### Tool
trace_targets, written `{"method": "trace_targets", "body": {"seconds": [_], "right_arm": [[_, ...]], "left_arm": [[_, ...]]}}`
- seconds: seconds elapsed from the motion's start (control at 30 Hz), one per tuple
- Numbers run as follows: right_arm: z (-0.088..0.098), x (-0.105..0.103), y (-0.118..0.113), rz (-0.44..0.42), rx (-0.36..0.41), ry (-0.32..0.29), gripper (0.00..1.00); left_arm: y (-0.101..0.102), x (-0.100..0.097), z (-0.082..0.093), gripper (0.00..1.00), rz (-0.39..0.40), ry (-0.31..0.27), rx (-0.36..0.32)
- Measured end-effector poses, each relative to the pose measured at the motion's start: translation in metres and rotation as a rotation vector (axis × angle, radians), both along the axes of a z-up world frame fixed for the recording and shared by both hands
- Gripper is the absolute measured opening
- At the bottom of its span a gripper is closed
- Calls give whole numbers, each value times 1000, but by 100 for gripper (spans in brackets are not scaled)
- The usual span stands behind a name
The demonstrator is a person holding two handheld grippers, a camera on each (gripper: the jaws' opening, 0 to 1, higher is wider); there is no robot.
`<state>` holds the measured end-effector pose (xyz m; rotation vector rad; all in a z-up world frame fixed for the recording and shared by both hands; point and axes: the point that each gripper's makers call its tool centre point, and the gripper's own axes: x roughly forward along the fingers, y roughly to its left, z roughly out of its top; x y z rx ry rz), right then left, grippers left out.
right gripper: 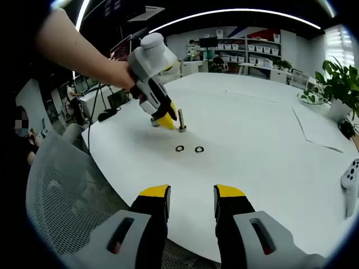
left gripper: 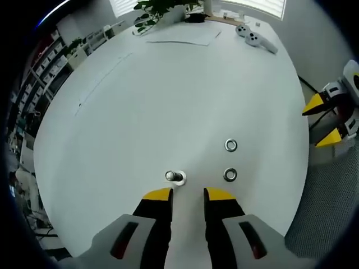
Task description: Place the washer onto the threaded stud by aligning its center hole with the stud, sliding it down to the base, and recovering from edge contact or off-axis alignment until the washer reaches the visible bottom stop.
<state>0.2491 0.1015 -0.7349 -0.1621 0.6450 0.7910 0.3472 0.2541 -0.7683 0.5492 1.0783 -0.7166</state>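
Observation:
A short threaded stud (left gripper: 175, 177) stands upright on the white table (left gripper: 168, 101), just beyond my left gripper (left gripper: 188, 196), whose jaws are open and hold nothing. Two metal washers (left gripper: 230, 145) (left gripper: 230, 174) lie flat to the right of the stud. In the right gripper view the stud (right gripper: 182, 120) rises beside the left gripper (right gripper: 161, 120), held by a person's hand. Both washers (right gripper: 179, 148) (right gripper: 199, 149) lie nearer to me. My right gripper (right gripper: 192, 193) is open and bare near the table edge, well short of them. It also shows off the table's right side (left gripper: 320, 120).
Two white controllers (left gripper: 252, 36), a sheet of paper (left gripper: 185, 35) and a potted plant (left gripper: 162, 8) sit at the far end. A grey mesh chair (right gripper: 67, 185) stands by the near edge. Shelves and desks fill the room behind.

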Motion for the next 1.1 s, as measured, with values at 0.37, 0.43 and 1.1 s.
{"method": "trace_targets", "body": {"seconds": [0.37, 0.43, 1.1], "right_arm": [[0, 0, 0, -1, 2, -1, 34], [0, 0, 0, -1, 2, 0, 34], [0, 0, 1, 6, -1, 0, 34]], "left_arm": [[-17, -12, -7, 22, -16, 43, -17], [-21, -14, -7, 22, -17, 47, -23], [-44, -31, -27, 24, -71, 122, -12]]}}
